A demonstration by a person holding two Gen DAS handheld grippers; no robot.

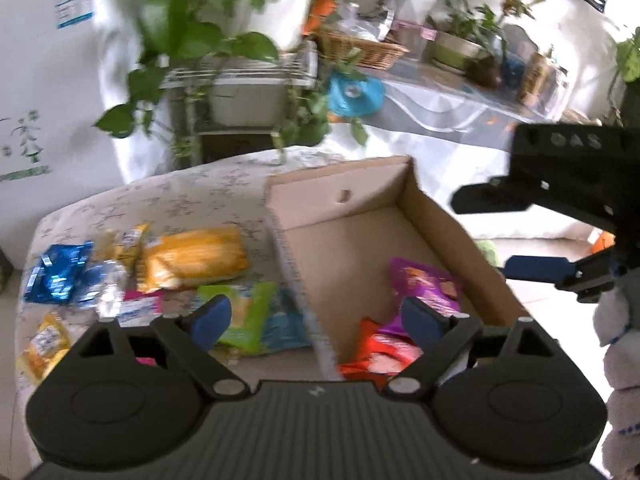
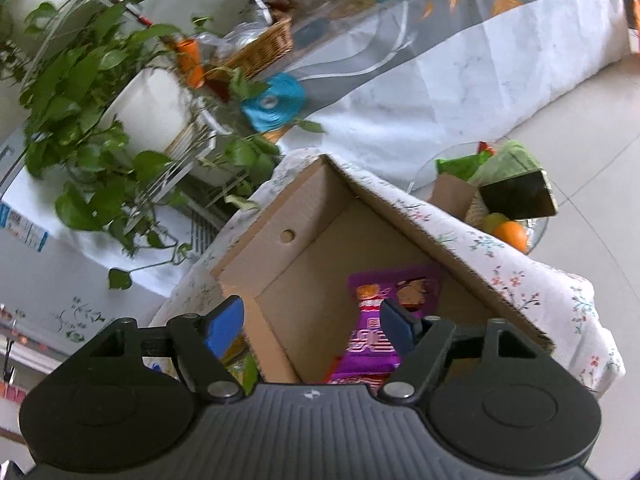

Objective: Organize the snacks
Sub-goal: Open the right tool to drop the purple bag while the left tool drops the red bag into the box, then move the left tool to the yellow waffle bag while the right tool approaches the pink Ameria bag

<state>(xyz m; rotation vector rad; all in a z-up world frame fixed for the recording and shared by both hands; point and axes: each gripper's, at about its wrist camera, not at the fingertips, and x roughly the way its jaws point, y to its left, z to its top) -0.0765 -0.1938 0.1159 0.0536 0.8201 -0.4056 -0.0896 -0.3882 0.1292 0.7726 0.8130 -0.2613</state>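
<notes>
Left wrist view: both the left gripper (image 1: 316,320) and right gripper (image 1: 516,236) are held apart, empty. The yellow packet (image 1: 196,258), judged light, soft and crinkly, is best pinched at a sealed edge.

surface: floral-cloth table (image 1: 192,196) | on it: cardboard box (image 1: 344,216), yellow bag (image 1: 196,256), blue packets (image 1: 56,272), green packet (image 1: 244,312), few small wrappers too

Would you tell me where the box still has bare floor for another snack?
The cardboard box is bare at its far end, between the holed wall and the purple packet. Its near end is crowded by that and the red packet.
</notes>
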